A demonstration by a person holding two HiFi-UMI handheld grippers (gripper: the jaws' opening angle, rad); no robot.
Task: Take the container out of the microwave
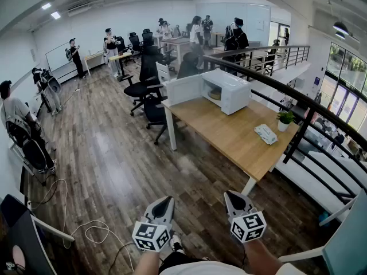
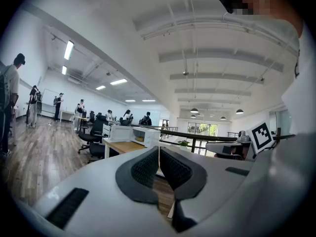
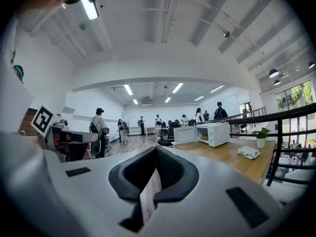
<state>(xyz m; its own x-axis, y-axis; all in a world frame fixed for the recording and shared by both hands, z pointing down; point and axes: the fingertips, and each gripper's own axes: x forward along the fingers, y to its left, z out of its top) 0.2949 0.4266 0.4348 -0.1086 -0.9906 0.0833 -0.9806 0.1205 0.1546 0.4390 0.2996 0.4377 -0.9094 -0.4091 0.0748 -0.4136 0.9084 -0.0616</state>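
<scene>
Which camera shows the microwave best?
The head view: it looks down on the microwave, open door and container inside both clear. Both gripper views show it far off and small, side-on.

Three views, all toward the distant microwave [image 1: 236, 91]

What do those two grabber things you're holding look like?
The left gripper and right gripper are pale grey wedges. They taper to jaws lined with black textured pads. Each carries a cube with black-and-white square markers. The person wears a white top.
</scene>
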